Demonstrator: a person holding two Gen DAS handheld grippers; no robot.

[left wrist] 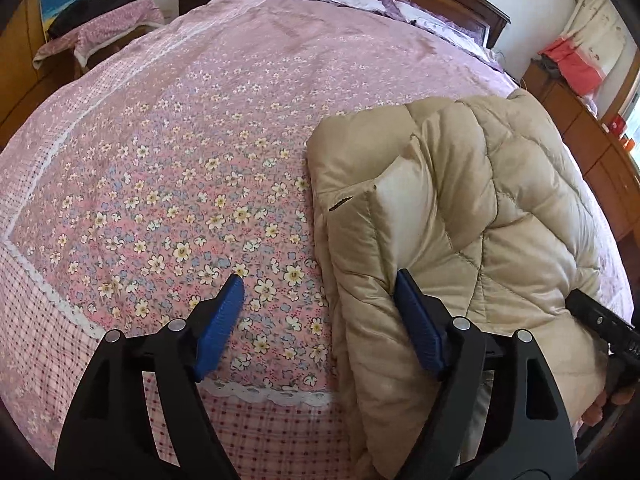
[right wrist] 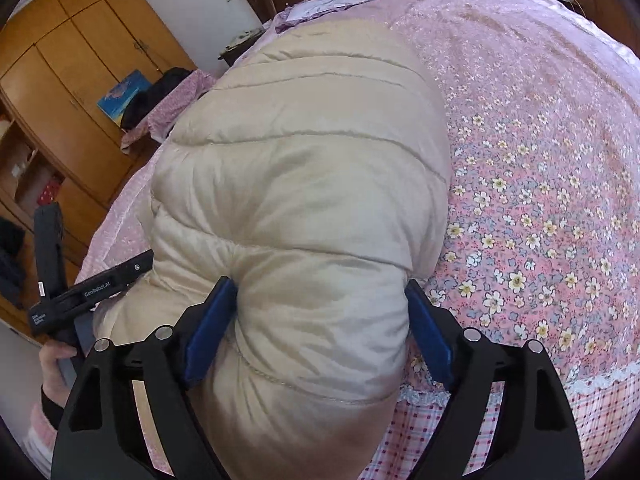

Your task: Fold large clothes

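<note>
1. Letting go is the step I judge to be in hand: the beige puffer jacket (left wrist: 460,208) lies folded into a thick bundle at the near edge of the bed (left wrist: 168,168), towards its near right corner as my left camera sees it, with part of it hanging over the checked border.
2. My left gripper (left wrist: 320,304) stands apart. One blue pad sits over bare flowered bedspread, the other just touches the jacket's left flank, and nothing is pinched between them.
3. My right gripper (right wrist: 320,312) is spread wide around a fat roll of the jacket (right wrist: 304,184). The roll fills the gap and both pads touch its sides, but the fabric bulges freely, so I read this as a loose straddle, not a clamp.
4. The fold looks close to finished, though the bundle is puffy and may spring open.
5. Next I would draw both grippers back clear of the fabric without dragging it, then press or square the overhanging part further onto the bed.
</note>
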